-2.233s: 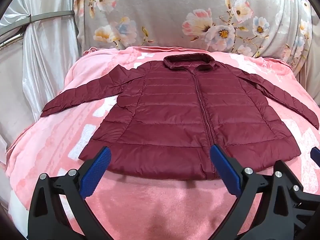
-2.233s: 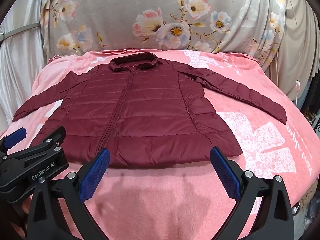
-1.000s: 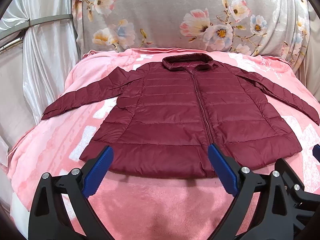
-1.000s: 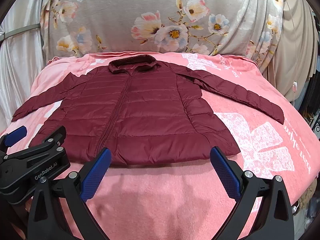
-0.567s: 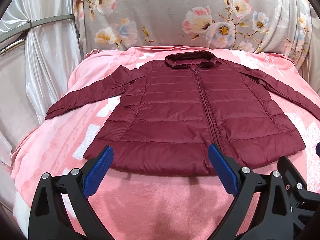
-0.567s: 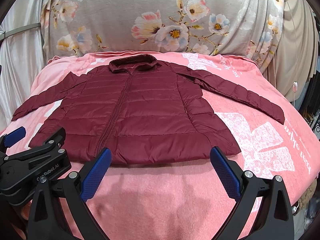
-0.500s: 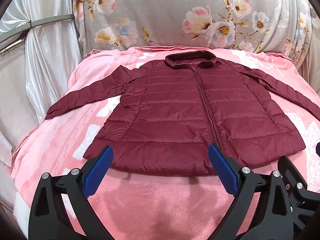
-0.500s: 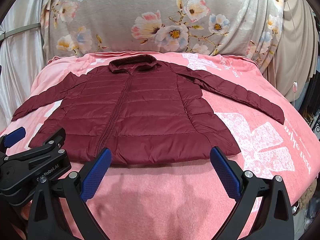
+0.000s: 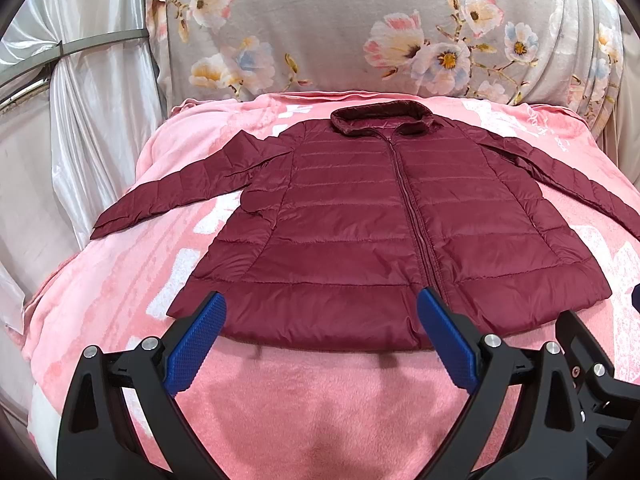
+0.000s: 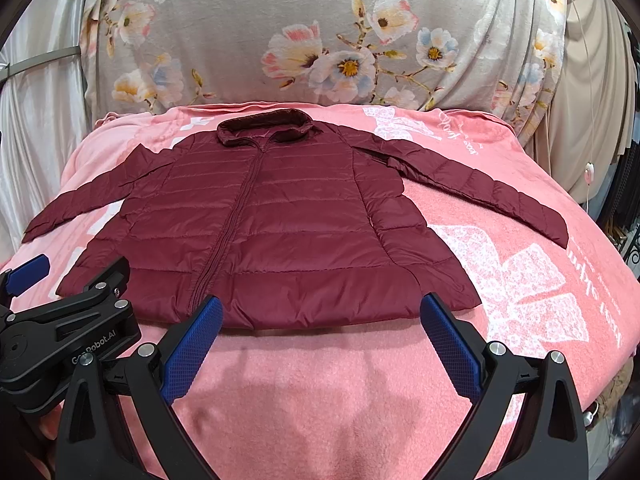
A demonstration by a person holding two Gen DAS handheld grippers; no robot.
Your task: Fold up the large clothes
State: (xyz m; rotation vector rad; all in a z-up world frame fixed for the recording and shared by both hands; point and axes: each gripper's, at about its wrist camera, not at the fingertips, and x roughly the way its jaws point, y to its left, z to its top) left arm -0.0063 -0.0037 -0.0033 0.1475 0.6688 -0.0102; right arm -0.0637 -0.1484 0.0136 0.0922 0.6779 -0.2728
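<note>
A: While we look along the left gripper, we see its jaws spread wide with nothing between them, poised above the near hem of the maroon puffer jacket. The jacket lies flat, front up and zipped, on the pink blanket, with its collar at the far end and the left sleeve stretched out toward the edge.

B: We worry about that slick quilted shell. If we pinch only the top layer, the back may stay behind and the fold comes out crooked. The plush blanket could also get nipped along with the hem.

A: From the right gripper, we again see wide-open jaws holding nothing, near the hem on the zipper's right side. The right sleeve runs out toward the blanket's edge, so it may slide off if we drag the body carelessly. The left tool sits close by, and we judge a collision possible if both reach for the middle.

B: Around us, we see a floral cloth draped behind the bed, pale shiny curtains on the left, and beige curtains on the right.
</note>
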